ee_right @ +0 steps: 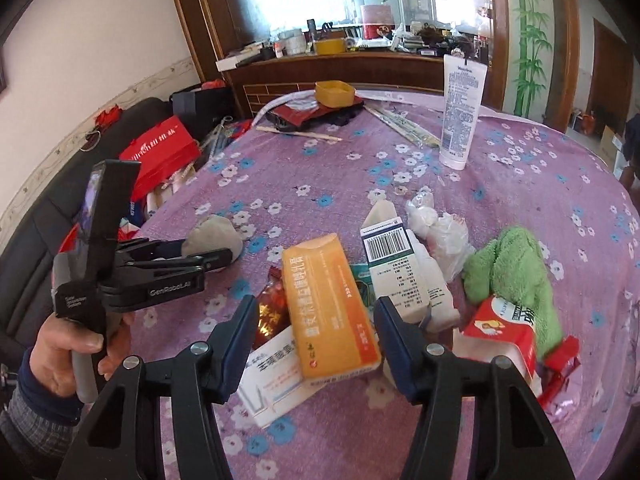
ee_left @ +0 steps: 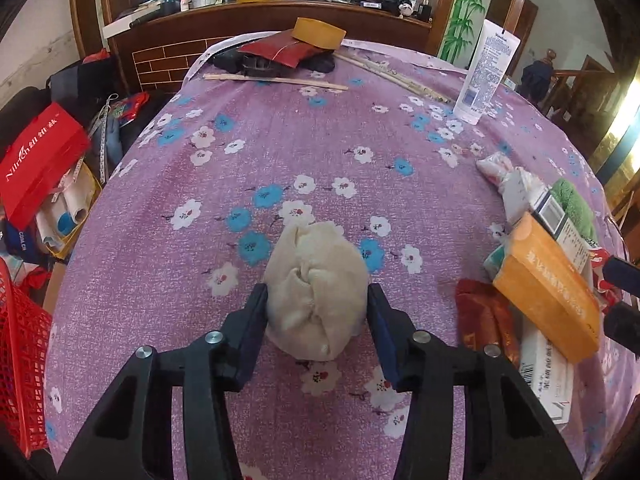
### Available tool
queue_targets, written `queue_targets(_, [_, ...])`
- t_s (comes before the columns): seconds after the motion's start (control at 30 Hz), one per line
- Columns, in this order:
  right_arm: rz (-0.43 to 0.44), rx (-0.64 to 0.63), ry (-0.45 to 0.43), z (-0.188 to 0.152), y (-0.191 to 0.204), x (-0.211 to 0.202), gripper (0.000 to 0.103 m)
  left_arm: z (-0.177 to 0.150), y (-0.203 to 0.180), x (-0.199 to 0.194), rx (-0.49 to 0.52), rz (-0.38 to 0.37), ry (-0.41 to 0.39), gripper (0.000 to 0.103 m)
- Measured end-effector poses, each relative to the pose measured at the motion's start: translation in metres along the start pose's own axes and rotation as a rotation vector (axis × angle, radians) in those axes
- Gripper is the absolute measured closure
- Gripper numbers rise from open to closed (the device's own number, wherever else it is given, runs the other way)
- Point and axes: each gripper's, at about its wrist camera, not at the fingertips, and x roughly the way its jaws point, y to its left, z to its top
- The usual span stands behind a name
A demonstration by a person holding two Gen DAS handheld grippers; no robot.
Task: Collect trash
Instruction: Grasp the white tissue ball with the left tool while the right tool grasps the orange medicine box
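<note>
Tongs first: the left tongs (ee_left: 316,312) close on a cream wad of tissue (ee_left: 316,288), both pads pressing its sides, likely to lift it as trash. The right tongs (ee_right: 316,332) straddle an orange box (ee_right: 330,308), jaws just beside it (contact unclear). Beyond, at two o'clock, more cartons and a green cloth (ee_right: 516,268) lie heaped. The bench (ee_left: 320,140) wears a purple floral cover; a cluttered wooden cabinet stands at twelve.
</note>
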Motion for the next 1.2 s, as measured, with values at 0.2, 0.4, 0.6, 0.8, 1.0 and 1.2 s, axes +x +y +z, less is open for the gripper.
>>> queue_targets(0.2, [-0.019,-0.031,0.059,0.002,-0.002,0.025,0.039,-0.014,0.006,-0.023,-0.027,-0.026,-0.049,0.065])
queue_targets(0.4, [-0.073,-0.089,0.067,-0.010,0.008,0.031,0.051,-0.038,-0.002,-0.062,-0.009,-0.029,-0.153,0.065])
queue_targets(0.6, [-0.065,-0.041,-0.013,-0.022,0.014,0.004,0.051,-0.056,-0.011,-0.085,0.020,0.033,-0.233,0.065])
queue_targets(0.8, [-0.056,-0.025,-0.080,-0.033,0.031,-0.018,0.051,-0.067,-0.015,-0.096,0.021,0.049,-0.262,0.065])
queue_targets(1.0, [-0.013,-0.050,-0.066,-0.032,0.054,-0.017,0.051,-0.073,0.000,-0.114,-0.027,0.022,-0.284,0.065])
queue_targets(1.2, [0.036,-0.088,-0.063,-0.015,0.086,-0.012,0.051,-0.075,0.039,-0.151,-0.097,0.055,-0.355,0.065])
